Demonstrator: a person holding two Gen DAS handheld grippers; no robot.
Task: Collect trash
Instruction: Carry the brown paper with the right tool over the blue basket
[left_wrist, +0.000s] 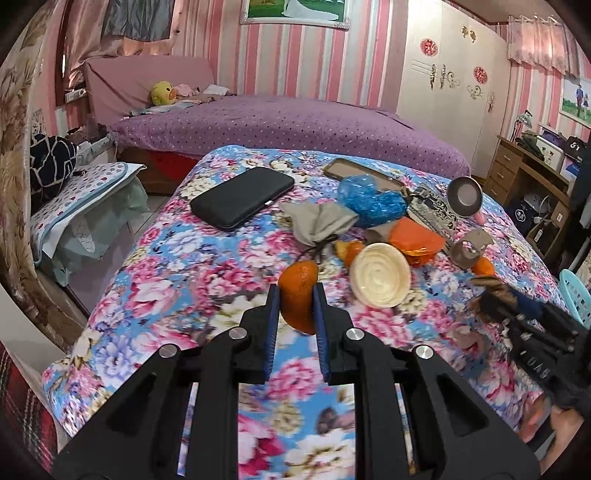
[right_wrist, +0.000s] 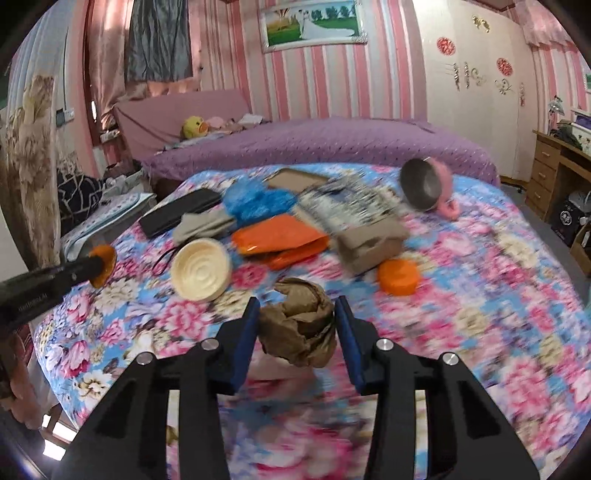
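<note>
Left gripper (left_wrist: 295, 295) clenched on an orange peel (left_wrist: 300, 291) above the floral cloth (left_wrist: 177, 280), right gripper (right_wrist: 294, 312) straddling a crumpled brown paper wad (right_wrist: 297, 325), pad contact unclear, cream lid (right_wrist: 201, 269) ahead-left

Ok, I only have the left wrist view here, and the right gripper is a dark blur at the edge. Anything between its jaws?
Observer: Yes. The right wrist view shows a crumpled brown paper wad between the right gripper's blue pads; whether they press it I cannot tell.
Operator: And the orange bit behind the cardboard roll?
Observer: A round orange piece, lying on the floral cover, apart from the wad.
</note>
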